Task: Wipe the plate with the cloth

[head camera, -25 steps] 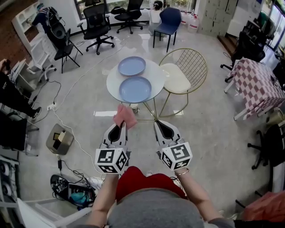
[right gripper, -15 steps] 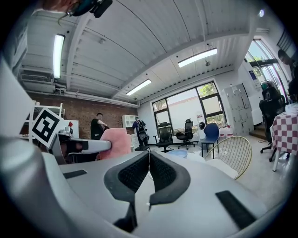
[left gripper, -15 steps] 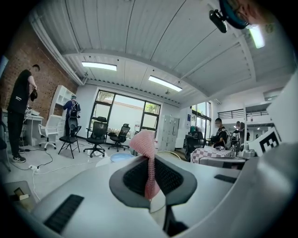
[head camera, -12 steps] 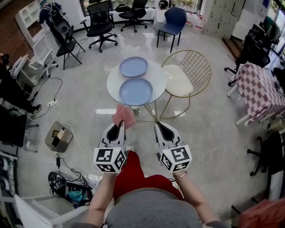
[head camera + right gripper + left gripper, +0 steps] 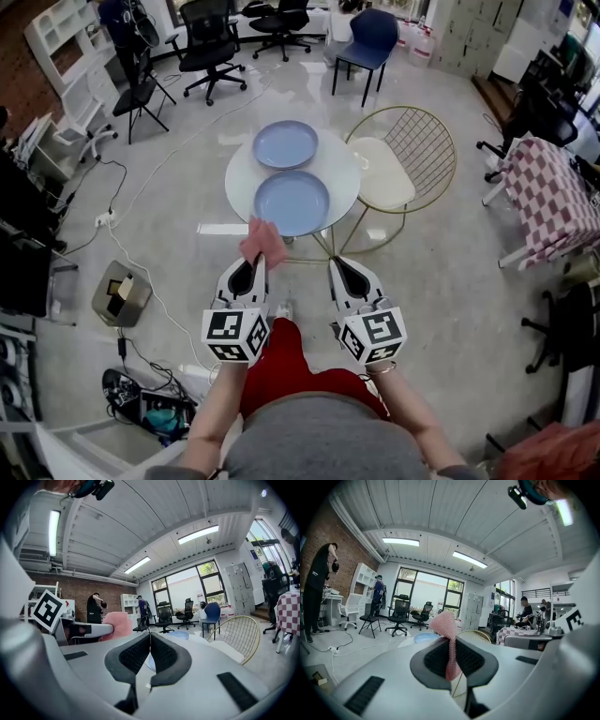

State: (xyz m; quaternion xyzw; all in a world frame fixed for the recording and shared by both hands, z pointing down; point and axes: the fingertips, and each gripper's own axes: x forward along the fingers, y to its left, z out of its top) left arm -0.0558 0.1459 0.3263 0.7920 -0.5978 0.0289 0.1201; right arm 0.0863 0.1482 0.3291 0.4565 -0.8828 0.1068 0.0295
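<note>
Two light blue plates lie on a small round white table (image 5: 342, 171): the near plate (image 5: 292, 202) and the far plate (image 5: 284, 143). My left gripper (image 5: 249, 265) is shut on a pink cloth (image 5: 262, 243), which sticks up from its tips just short of the table's near edge. The same pink cloth (image 5: 446, 631) shows pinched between the left jaws. My right gripper (image 5: 340, 264) is held beside the left one, shut with nothing in it. From the right gripper view the pink cloth (image 5: 116, 625) shows at the left and the table (image 5: 194, 639) lies ahead.
A gold wire chair (image 5: 405, 159) with a cream cushion stands right of the table. Office chairs (image 5: 208, 49) and a blue chair (image 5: 368, 42) stand behind. A checked tablecloth table (image 5: 553, 197) is at the right. Cables and a box (image 5: 120, 291) lie on the floor at the left.
The table and plates sit slightly lower and nearer in the head view. Both grippers keep their pose, the cloth still held in the left one.
</note>
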